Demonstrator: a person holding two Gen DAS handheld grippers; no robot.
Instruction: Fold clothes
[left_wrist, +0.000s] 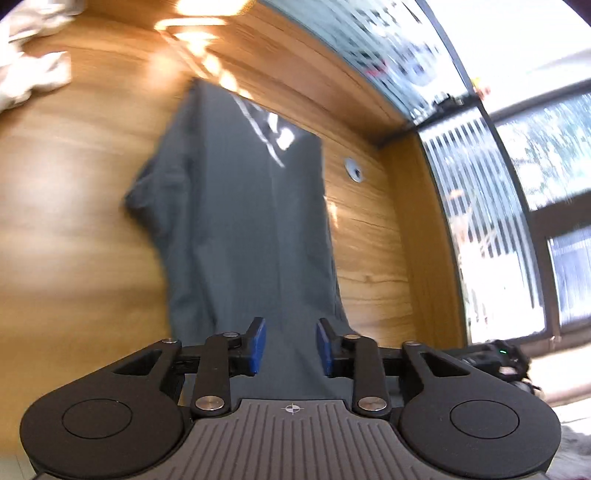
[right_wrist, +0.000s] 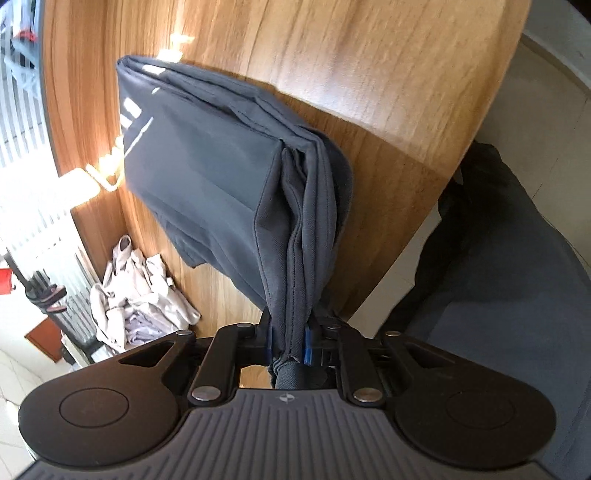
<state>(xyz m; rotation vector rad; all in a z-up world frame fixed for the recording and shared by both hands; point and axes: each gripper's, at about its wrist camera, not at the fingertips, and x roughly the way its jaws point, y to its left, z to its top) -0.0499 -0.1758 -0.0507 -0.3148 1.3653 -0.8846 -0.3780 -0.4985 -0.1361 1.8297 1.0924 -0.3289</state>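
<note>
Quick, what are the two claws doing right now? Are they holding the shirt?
Left claw: open, pads apart over the dark grey shirt, not pinching it.
Right claw: closed on a bunched edge of the dark grey shirt.

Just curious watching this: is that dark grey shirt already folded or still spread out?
Partly folded: the dark grey shirt shows stacked layers along one edge.

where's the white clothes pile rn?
White clothes pile lies on the wooden table, lower left in the right wrist view, apart from the grey shirt.
</note>
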